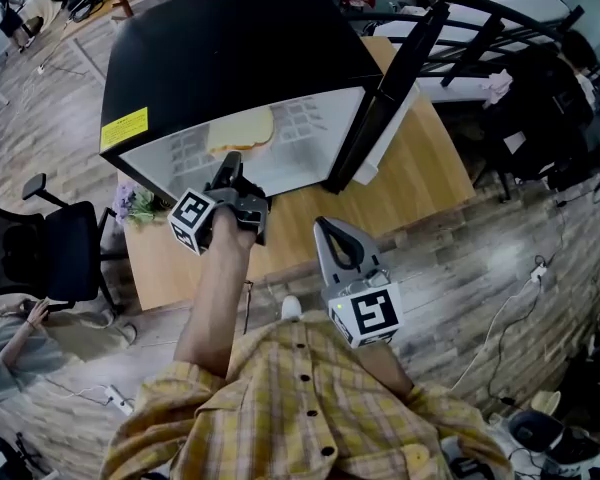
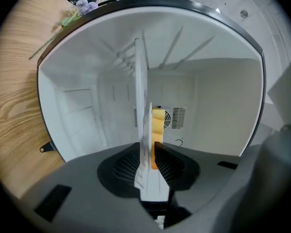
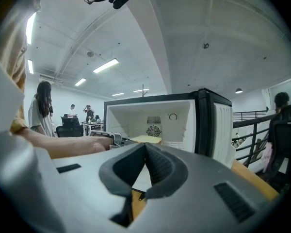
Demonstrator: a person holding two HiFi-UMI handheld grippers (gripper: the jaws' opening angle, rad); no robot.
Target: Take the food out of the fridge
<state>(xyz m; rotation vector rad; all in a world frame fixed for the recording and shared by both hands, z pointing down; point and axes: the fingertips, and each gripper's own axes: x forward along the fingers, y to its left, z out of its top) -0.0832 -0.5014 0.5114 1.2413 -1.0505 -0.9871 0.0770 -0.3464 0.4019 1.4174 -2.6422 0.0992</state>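
Note:
A black mini fridge [image 1: 230,48] stands on the wooden table [image 1: 420,178] with its door [image 1: 390,88] swung open to the right. A flat pale yellow food item [image 1: 242,133] lies on the white shelf inside. My left gripper [image 1: 230,168] reaches into the opening, rolled on its side. In the left gripper view the shelf stands edge-on; my left gripper [image 2: 148,147] has one pad against a white sheet and the other against the yellow food [image 2: 157,123]. My right gripper [image 1: 325,226] hovers before the table's front edge, tips together and empty [image 3: 145,145], facing the food [image 3: 146,139].
A small bunch of purple flowers [image 1: 135,206] sits at the table's left end beside the fridge. An office chair [image 1: 50,248] stands left of the table. A dark railing [image 1: 500,28] runs behind the door, and people [image 3: 41,110] stand in the background.

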